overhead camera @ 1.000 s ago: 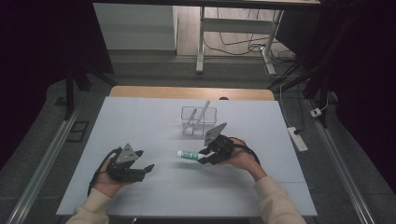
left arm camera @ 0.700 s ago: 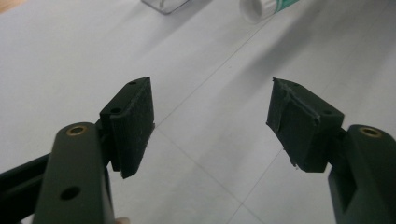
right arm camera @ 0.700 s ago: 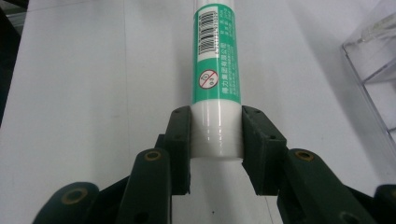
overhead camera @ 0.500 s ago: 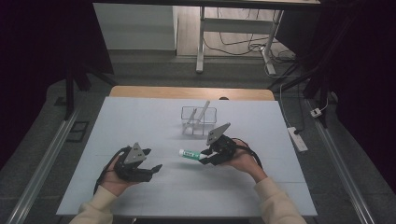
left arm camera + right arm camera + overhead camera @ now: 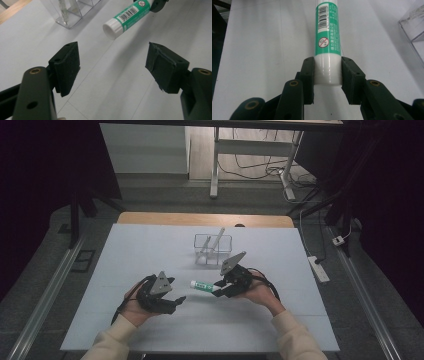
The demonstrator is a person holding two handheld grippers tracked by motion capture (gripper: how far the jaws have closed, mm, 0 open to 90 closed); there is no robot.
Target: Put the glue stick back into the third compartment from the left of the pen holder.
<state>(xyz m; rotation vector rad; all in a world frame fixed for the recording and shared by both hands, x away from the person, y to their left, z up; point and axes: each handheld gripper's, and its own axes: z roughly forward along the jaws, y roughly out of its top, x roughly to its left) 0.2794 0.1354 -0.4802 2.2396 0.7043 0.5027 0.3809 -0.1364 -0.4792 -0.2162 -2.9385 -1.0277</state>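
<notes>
Right gripper (image 5: pixel 327 72) clamps the white end of the green glue stick (image 5: pixel 202 286), holding it level just in front of the clear organizer (image 5: pixel 213 249), probably off the worktop (image 5: pixel 135 250). Left gripper (image 5: pixel 112 67), jaws just widened, empty, faces the stick's cap.

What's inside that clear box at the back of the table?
The clear box holds slim pale sticks leaning against its wall, perhaps pens. Its floor is too small and glary to make out, so smaller items could be missed.
</notes>
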